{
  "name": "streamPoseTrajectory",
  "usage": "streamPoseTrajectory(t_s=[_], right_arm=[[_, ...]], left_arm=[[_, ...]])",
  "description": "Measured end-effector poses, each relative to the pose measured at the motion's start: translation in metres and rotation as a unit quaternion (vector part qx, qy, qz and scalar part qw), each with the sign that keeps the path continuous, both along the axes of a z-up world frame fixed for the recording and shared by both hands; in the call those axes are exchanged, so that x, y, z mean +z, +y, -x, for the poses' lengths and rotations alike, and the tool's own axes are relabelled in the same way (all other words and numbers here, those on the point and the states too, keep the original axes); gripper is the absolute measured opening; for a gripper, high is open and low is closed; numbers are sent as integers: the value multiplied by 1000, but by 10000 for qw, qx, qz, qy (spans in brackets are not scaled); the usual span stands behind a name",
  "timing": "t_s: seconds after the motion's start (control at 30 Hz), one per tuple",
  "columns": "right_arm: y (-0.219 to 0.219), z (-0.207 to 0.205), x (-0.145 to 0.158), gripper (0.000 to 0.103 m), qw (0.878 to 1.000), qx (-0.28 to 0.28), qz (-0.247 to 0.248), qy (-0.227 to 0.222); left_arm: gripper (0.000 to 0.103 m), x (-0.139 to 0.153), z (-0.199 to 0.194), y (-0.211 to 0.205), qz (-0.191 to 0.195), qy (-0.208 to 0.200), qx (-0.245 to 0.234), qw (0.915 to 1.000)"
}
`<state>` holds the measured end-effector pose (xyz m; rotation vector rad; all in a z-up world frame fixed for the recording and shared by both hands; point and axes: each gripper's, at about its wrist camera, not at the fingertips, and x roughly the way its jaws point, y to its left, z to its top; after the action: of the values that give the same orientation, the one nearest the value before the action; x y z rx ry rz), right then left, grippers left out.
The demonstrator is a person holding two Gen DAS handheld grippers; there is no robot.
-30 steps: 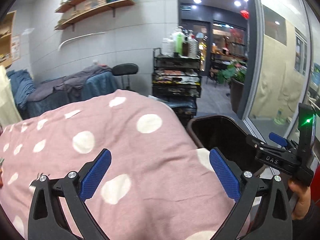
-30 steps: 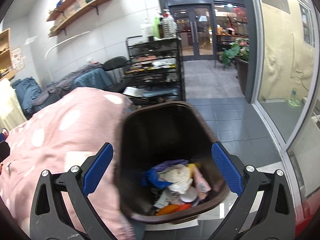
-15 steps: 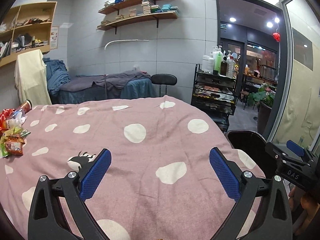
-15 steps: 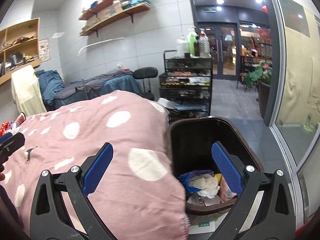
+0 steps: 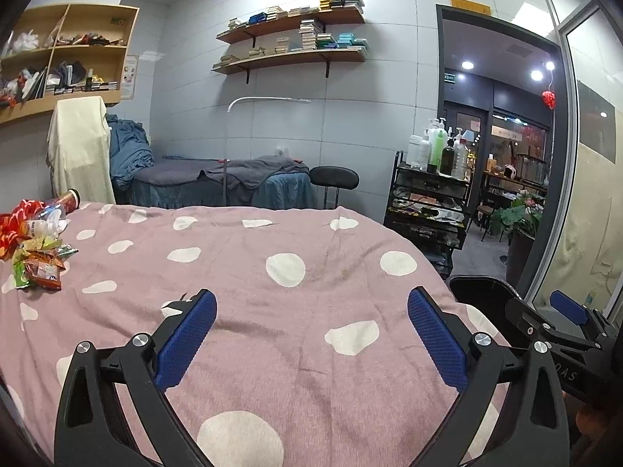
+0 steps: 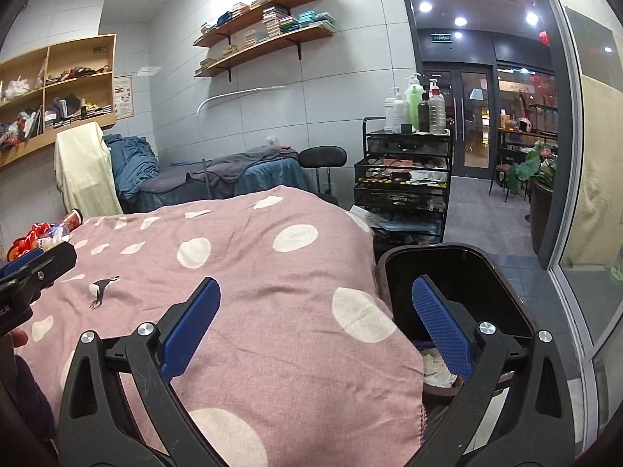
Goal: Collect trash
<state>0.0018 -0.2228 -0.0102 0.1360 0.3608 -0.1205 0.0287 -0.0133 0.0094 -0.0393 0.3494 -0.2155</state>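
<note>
A pile of snack wrappers and packets (image 5: 37,245) lies at the far left of the bed, also seen in the right wrist view (image 6: 43,235). A dark brown trash bin (image 6: 459,292) stands on the floor at the bed's right end, with trash inside; its rim shows in the left wrist view (image 5: 483,292). My left gripper (image 5: 311,334) is open and empty above the pink dotted blanket (image 5: 296,303). My right gripper (image 6: 315,330) is open and empty over the blanket's right edge, its right finger in front of the bin.
A black wire cart (image 6: 405,186) with bottles on top stands beyond the bin. A black stool (image 5: 334,179) and a second bed with blue and grey covers (image 5: 218,183) are behind. A glass wall (image 6: 584,194) runs along the right.
Both grippers have swung left and lifted away from the bin. The bin has slid to the right in both views and the trash pile has come into view at left.
</note>
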Motion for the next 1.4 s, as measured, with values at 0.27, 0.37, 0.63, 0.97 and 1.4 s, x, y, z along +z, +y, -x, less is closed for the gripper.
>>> streamPoseTrajectory(t_s=[0.27, 0.37, 0.63, 0.97, 1.4], right_arm=[[2, 3, 1, 97, 10000, 8, -44, -20], [2, 4, 1, 97, 9999, 3, -100, -11], [-4, 2, 1, 97, 9999, -9, -147, 0], [-4, 1, 0, 97, 9999, -2, -162, 18], [-5, -1, -1, 97, 9998, 17, -196, 39]], left_arm=[[98, 0, 3, 1, -11, -17, 7, 10000], [98, -1, 2, 1, -37, 13, 3, 10000], [98, -1, 2, 3, -44, 24, -2, 10000], [98, -2, 1, 3, -44, 45, -20, 10000], [98, -6, 0, 1, -48, 102, -32, 9999]])
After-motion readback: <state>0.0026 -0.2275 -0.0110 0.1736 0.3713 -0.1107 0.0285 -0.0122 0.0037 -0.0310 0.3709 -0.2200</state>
